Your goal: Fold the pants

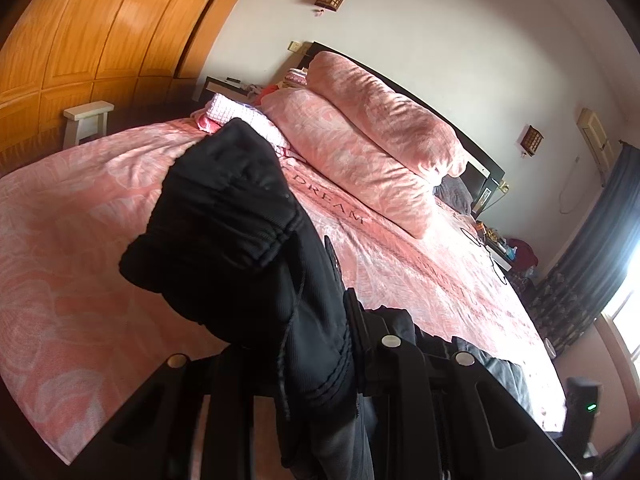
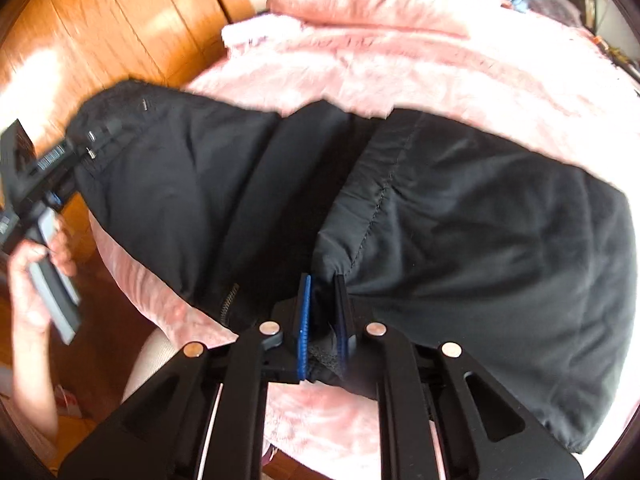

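Pinching the black pants (image 2: 460, 216), draped across the pink bed (image 2: 480, 72), in both my left gripper (image 2: 86, 146) and right gripper (image 2: 322, 316), I am risking thin bunched fabric slipping out if I am tugging unevenly.

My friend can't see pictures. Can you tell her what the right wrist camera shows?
The right tongs pinch black pants lying on a fuzzy pink blanket. At the far left, a hand holds the left tongs, gripping the pants' other end, with a wooden wardrobe behind.
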Demonstrator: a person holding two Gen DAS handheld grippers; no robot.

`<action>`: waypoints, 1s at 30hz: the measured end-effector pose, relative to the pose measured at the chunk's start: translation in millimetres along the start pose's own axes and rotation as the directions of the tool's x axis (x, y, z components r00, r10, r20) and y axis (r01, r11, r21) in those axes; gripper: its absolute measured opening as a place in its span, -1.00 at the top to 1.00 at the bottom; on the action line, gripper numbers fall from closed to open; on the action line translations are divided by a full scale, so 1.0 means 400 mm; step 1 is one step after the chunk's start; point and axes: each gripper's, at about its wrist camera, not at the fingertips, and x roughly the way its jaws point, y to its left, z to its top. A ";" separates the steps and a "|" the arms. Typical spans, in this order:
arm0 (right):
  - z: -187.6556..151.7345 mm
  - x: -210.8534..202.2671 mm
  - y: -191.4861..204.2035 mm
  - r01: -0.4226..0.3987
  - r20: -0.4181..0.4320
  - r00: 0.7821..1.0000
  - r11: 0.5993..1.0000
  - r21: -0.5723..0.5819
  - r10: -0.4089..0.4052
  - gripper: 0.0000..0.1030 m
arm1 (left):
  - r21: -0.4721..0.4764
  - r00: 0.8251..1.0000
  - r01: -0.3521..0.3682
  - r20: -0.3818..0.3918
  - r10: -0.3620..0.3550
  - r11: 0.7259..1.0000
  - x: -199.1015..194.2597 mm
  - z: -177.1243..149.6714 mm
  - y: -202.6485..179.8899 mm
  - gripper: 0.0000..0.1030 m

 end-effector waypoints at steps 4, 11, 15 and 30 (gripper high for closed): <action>-0.005 0.004 -0.002 -0.023 -0.006 1.000 1.000 0.002 0.023 0.36 | 0.025 1.000 0.008 -0.004 -0.008 1.000 -0.001 0.008 -0.018 0.52; -0.048 -0.086 -0.061 -0.167 0.052 0.985 0.982 0.093 0.163 -0.05 | 0.116 0.999 0.037 0.010 -0.038 0.993 -0.006 0.012 -0.106 0.48; -0.078 -0.152 -0.137 -0.157 0.115 0.984 0.973 0.167 0.139 -0.09 | 0.188 0.997 0.069 0.010 -0.072 0.980 -0.007 0.002 -0.187 0.44; -0.138 -0.227 -0.318 -0.001 0.167 0.985 0.960 0.279 -0.047 -0.18 | 0.374 0.951 0.293 -0.212 -0.226 0.880 0.089 -0.164 -0.473 0.38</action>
